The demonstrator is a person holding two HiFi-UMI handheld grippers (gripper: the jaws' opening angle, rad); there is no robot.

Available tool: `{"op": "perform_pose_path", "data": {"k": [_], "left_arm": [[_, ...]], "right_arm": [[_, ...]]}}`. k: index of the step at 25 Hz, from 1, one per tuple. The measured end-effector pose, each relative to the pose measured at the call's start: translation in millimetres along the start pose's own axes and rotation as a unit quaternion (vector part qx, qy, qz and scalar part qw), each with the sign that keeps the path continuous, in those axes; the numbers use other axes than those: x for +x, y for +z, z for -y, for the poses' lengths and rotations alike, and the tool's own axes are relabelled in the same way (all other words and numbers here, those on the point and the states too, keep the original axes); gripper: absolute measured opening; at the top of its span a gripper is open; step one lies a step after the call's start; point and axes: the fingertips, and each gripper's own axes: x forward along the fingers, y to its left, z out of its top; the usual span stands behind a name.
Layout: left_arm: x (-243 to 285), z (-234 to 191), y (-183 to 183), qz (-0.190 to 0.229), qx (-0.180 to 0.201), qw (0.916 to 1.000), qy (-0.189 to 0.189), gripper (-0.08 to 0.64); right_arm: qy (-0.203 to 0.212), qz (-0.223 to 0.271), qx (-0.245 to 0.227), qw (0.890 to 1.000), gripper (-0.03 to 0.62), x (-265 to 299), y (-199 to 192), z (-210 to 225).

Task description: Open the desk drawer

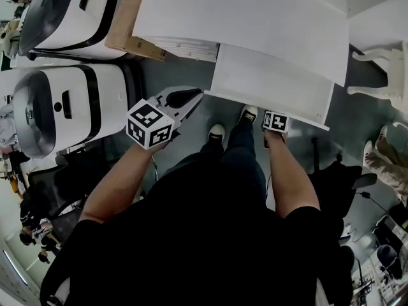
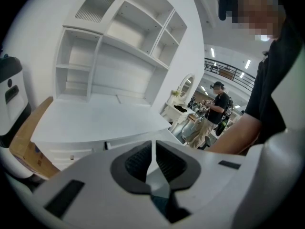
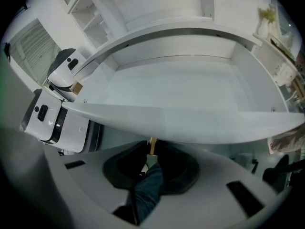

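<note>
The right gripper's (image 3: 151, 151) jaws are hidden under the drawer (image 1: 274, 85) front in the head view; only its marker cube (image 1: 275, 121) shows there. Its own view shows the jaws nearly together, pinching a small brass-coloured knob (image 3: 152, 145) just below the drawer front. The pads cover most of the knob. The drawer stands out from the white bench (image 1: 242, 11), interior exposed. The left gripper (image 1: 182, 102) hangs left of the drawer, jaws closed to a slit, holding nothing.
</note>
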Motion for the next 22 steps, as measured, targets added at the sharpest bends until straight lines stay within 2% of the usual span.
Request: {"op": "perform_pose_path", "data": {"k": [10, 22], "left_arm": [[-2, 16, -10, 0.0, 0.005, 0.9999, -0.01, 0.032], [-6, 26, -22, -0.006, 0.006, 0.9999, -0.011, 0.032]], "right_arm": [[0.004, -0.014, -0.006, 1.0, 0.072, -7, -29, -6], [0.006, -0.005, -0.005, 1.0, 0.074, -6, -28, -6]]}}
